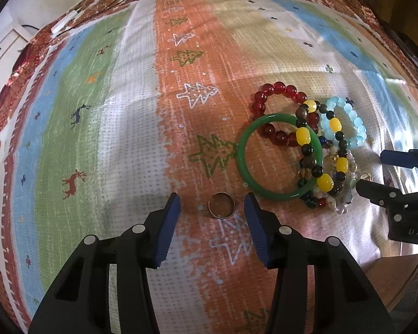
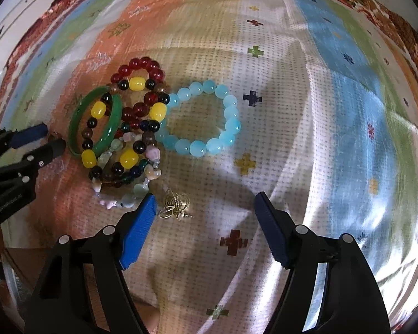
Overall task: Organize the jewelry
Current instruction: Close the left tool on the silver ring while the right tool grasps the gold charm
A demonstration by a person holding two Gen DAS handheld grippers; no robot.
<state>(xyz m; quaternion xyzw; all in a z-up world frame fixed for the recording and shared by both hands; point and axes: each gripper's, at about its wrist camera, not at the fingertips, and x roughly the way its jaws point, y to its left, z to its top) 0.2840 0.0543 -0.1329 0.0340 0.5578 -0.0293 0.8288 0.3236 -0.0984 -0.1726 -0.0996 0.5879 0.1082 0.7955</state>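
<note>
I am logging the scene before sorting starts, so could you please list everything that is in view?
Ring: one, gold-brown, on the cloth between the left claw's fingers.
Bangle: one, green, right of the ring.
Red bracelet: one, partly under the bangle.
Yellow-and-dark bracelet: one, across the pile.
Pale mixed bracelet: one, under the pile.
Light blue bracelet: one, right of the pile.
Gold trinket: one, by the right claw.
Cloth: one, striped.
Left claw: open.
Right claw: open.
</note>
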